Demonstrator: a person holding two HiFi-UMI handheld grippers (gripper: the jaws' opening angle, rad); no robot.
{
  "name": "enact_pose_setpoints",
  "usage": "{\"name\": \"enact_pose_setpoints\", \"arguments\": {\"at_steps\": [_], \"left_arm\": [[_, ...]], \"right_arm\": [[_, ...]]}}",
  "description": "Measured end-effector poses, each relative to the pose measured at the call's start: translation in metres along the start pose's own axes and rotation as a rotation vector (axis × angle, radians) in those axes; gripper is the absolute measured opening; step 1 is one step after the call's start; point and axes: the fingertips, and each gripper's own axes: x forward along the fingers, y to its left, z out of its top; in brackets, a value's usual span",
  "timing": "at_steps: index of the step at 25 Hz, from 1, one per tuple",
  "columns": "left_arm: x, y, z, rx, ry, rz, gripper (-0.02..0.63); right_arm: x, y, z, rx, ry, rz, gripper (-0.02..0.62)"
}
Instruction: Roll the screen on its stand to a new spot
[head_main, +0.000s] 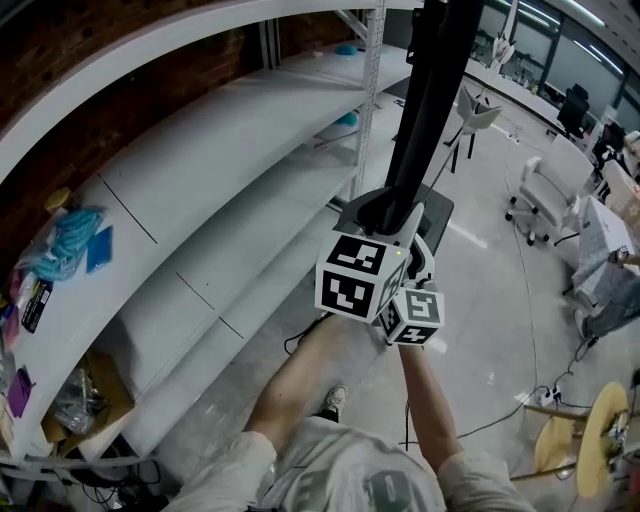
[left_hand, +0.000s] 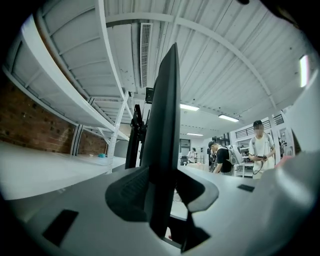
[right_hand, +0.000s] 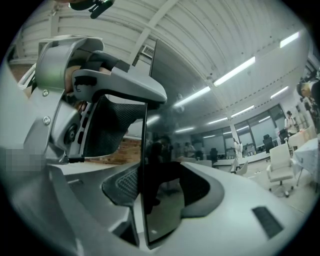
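The black screen (head_main: 430, 90) stands upright and shows edge-on, rising away from me; its dark stand base (head_main: 440, 212) rests on the pale floor. My left gripper (head_main: 392, 215) is the upper one and is shut on the screen's edge. My right gripper (head_main: 424, 262) sits just under it, also shut on that edge. In the left gripper view the screen (left_hand: 165, 125) runs between the pads of my left gripper (left_hand: 165, 190), with the stand's black post (left_hand: 134, 135) behind. In the right gripper view the glossy screen (right_hand: 165, 200) is pinched by my right gripper (right_hand: 157, 189), and the left gripper hangs above.
A long white shelf rack (head_main: 200, 190) runs along a brick wall on the left, with a blue bundle (head_main: 68, 245) and a cardboard box (head_main: 95, 395). White chairs (head_main: 545, 195), floor cables and a wooden spool (head_main: 592, 440) stand right. Two people (left_hand: 260, 147) are ahead.
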Motion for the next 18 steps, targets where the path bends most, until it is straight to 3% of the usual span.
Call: {"name": "enact_pose_setpoints", "arguments": {"at_steps": [18], "left_arm": [[-0.110, -0.108, -0.004, 0.011, -0.012, 0.064, 0.166]], "right_arm": [[-0.146, 0.041, 0.025, 0.010, -0.003, 0.077, 0.219]]}}
